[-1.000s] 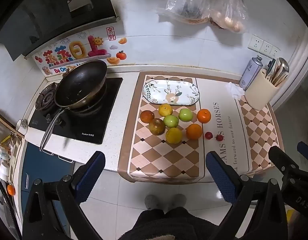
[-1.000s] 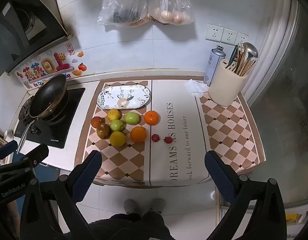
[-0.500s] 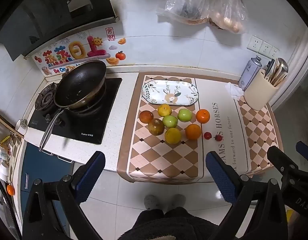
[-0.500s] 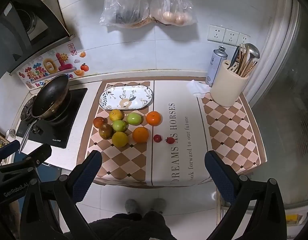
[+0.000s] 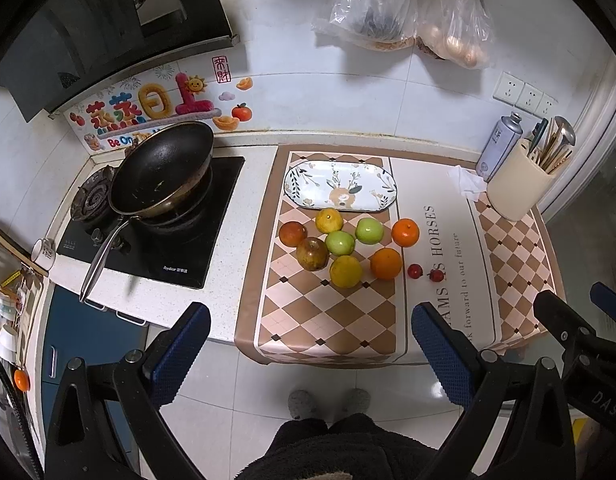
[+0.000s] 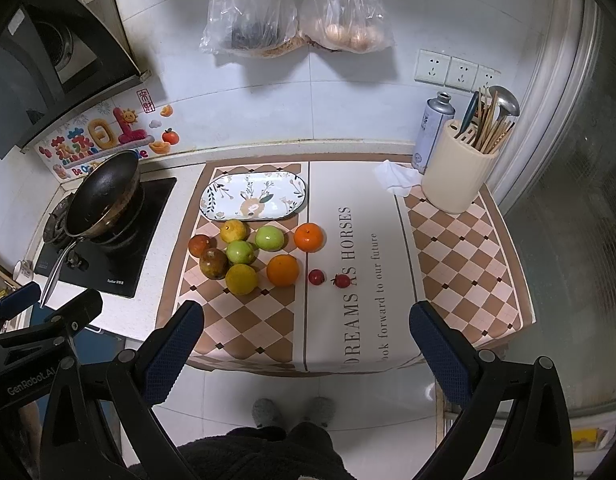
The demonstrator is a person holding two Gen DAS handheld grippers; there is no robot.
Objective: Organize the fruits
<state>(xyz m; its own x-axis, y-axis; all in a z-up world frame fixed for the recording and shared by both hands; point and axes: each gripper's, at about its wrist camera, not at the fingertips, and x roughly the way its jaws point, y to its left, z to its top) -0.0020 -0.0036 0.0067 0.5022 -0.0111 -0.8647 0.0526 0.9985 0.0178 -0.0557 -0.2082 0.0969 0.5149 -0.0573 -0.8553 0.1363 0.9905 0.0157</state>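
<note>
Several fruits lie clustered on the checked mat: two oranges (image 5: 385, 264), two green apples (image 5: 340, 243), yellow citrus (image 5: 345, 271), a brownish apple (image 5: 312, 254) and two small red fruits (image 5: 415, 270). An empty oval patterned plate (image 5: 340, 185) sits just behind them. The cluster also shows in the right wrist view (image 6: 283, 270), with the plate (image 6: 253, 197). My left gripper (image 5: 308, 340) and right gripper (image 6: 304, 340) are both open and empty, held above the floor in front of the counter's edge.
A black pan (image 5: 162, 168) sits on the stove at the left. A cream utensil holder (image 6: 458, 180), a spray can (image 6: 434, 132) and a crumpled tissue (image 6: 396, 176) stand at the back right. Plastic bags (image 6: 296, 12) hang on the wall.
Both grippers have drifted slightly closer to the counter. Nothing on the counter has moved.
</note>
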